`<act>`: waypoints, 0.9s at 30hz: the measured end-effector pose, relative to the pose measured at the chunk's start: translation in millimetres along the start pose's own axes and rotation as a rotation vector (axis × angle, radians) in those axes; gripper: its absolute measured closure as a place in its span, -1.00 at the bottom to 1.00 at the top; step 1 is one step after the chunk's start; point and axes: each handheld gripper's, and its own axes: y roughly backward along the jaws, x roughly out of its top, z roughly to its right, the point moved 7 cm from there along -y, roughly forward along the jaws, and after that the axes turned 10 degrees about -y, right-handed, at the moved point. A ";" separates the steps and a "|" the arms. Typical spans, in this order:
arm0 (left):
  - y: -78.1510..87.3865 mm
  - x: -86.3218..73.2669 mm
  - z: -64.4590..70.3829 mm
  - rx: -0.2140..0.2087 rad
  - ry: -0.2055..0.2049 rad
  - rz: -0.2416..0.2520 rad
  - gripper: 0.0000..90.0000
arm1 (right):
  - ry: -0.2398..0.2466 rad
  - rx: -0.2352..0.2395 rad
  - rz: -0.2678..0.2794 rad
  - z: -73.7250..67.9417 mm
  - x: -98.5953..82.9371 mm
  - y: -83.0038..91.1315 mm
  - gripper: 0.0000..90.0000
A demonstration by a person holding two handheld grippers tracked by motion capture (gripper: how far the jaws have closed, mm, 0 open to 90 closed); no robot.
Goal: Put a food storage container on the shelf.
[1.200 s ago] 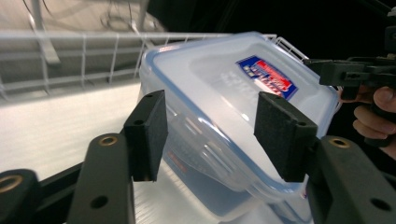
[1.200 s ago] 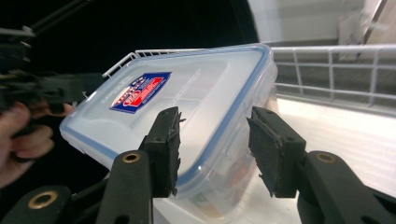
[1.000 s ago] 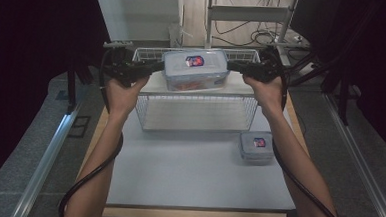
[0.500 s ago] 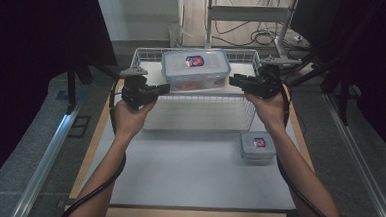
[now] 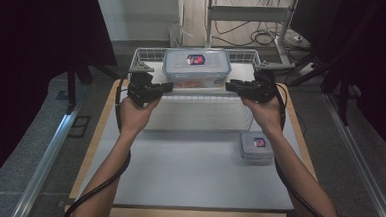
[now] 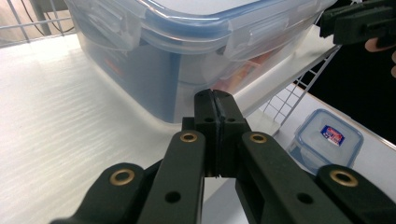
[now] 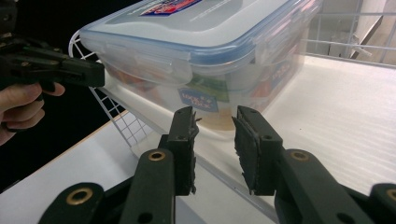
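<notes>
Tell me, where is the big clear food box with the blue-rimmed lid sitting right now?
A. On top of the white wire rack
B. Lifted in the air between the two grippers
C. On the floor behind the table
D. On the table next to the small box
A: the high view shows the big box resting on the wire rack, with the left gripper and right gripper beside it, not touching.
</notes>
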 end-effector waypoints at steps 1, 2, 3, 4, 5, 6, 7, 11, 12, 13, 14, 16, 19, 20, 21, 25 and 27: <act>0.3 0.5 0.9 -0.004 -0.001 0.003 0.99 | 0.000 0.000 0.000 0.0 0.0 0.0 0.49; 0.9 0.8 2.8 -0.010 -0.003 0.008 0.99 | 0.001 0.002 0.000 -0.3 -0.5 0.3 0.48; 3.2 0.3 7.2 -0.015 -0.016 0.009 0.99 | 0.009 0.004 -0.001 -0.9 -2.0 2.2 0.45; 4.6 -0.3 9.5 -0.012 -0.024 0.007 0.97 | 0.013 0.005 -0.002 -1.3 -2.7 3.1 0.44; 4.6 -0.3 9.5 -0.012 -0.024 0.007 0.95 | 0.013 0.005 -0.002 -1.3 -2.7 3.1 0.44; 6.5 -1.3 11.6 -0.009 -0.034 0.005 0.95 | 0.016 0.004 -0.005 -2.2 -3.9 4.5 0.42; 8.7 -2.6 13.6 -0.006 -0.043 0.003 0.91 | 0.025 0.002 -0.004 -2.8 -5.0 6.0 0.41; 18.2 -10.7 22.2 0.001 -0.052 0.001 0.71 | 0.051 0.007 -0.007 -7.5 -13.0 13.2 0.33; 20.8 -13.1 24.3 0.001 -0.058 0.003 0.60 | 0.068 0.008 -0.014 -10.3 -18.9 16.0 0.25; 24.6 -18.1 29.4 0.000 -0.062 0.001 0.56 | 0.071 0.006 -0.020 -11.5 -21.8 17.3 0.23; 26.8 -21.3 32.3 0.004 -0.068 -0.001 0.50 | 0.079 0.005 -0.026 -12.9 -25.6 19.0 0.19; 28.7 -24.6 35.7 0.007 -0.071 -0.002 0.39 | 0.094 0.003 -0.037 -15.7 -34.2 21.9 0.12; 35.7 -41.4 49.7 0.018 -0.091 -0.012 0.25 | 0.120 0.002 -0.057 -19.2 -51.1 26.6 0.01; 37.3 -46.3 52.6 0.021 -0.097 -0.017 0.23 | 0.124 0.001 -0.061 -19.8 -55.3 27.5 -0.03; 38.8 -51.5 55.3 0.027 -0.101 -0.022 0.19 | 0.131 -0.003 -0.067 -20.1 -60.9 28.8 -0.05; 42.4 -68.6 63.4 0.035 -0.105 -0.032 0.06 | 0.144 -0.016 -0.087 -19.9 -79.3 32.5 -0.14; 44.3 -83.3 70.1 0.042 -0.116 -0.036 -0.06 | 0.153 -0.037 -0.099 -18.4 -95.5 36.3 -0.21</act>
